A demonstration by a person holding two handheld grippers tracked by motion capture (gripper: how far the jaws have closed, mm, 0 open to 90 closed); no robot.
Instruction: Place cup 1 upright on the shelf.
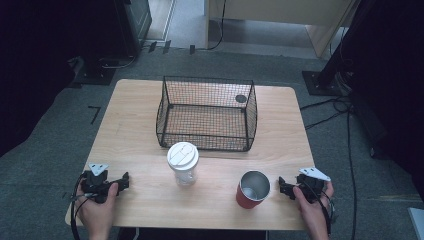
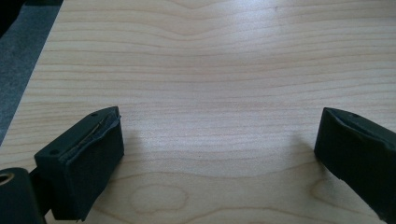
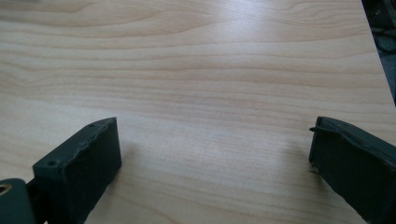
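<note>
At the near left corner of the pale wood-grain bench [image 1: 140,100], the left hand-held gripper [image 1: 122,183] is held low over the surface by a hand [image 1: 97,210]; in the left gripper view its jaws are seen spread wide, with bare wood alone between them. To its right, near the middle of the bench, a clear plastic cup with a white lid [image 1: 183,163] is stood upright, just in front of a black wire-mesh basket [image 1: 206,113] that is set farther back at the centre. Right of the clear cup, and apart from it, a red cup with a silver inside [image 1: 253,189] is stood open side up near the front edge. Just beside it, at the near right, the right hand-held gripper [image 1: 283,186] is pointed towards the red cup without touching it; its jaws are likewise seen wide apart over bare wood in the right gripper view
</note>
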